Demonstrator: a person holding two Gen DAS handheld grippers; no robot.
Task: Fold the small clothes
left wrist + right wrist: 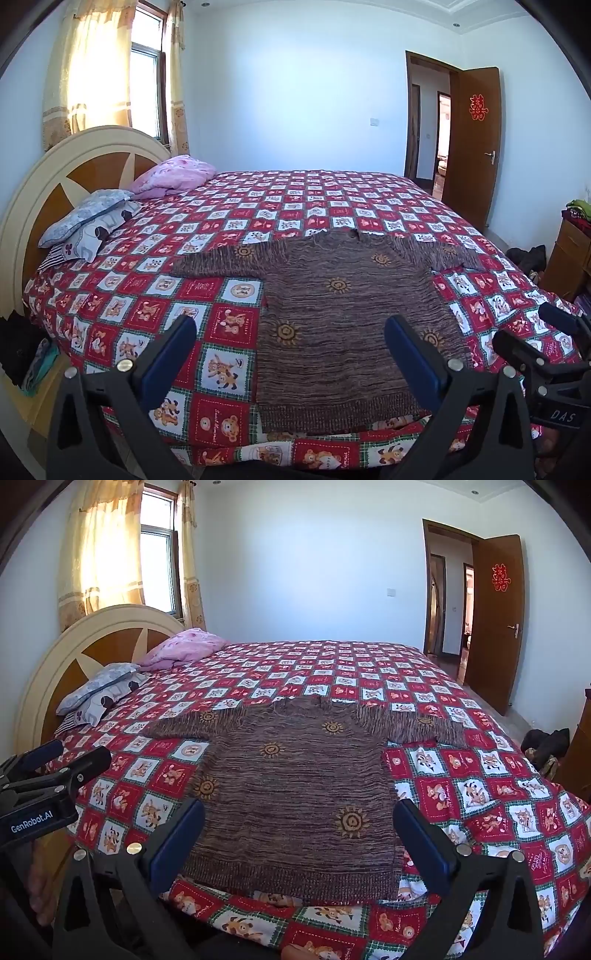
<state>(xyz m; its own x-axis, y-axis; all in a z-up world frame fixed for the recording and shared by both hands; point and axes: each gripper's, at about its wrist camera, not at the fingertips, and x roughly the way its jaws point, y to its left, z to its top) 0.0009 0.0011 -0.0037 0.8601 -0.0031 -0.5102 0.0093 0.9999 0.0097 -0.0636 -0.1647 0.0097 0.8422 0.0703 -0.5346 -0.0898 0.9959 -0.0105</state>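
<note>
Pillows [88, 225] (headboard side) beyond sweater [343, 317]

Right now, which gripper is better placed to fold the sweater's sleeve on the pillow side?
Probably the left gripper: open, it hangs nearer that sleeve of the brown sweater.

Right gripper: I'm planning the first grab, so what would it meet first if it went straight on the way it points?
Probably the brown sweater, spread flat on the bed. The right gripper, jaws open and empty, points down at its lower half, near the hem. Depth is hard to judge.
</note>
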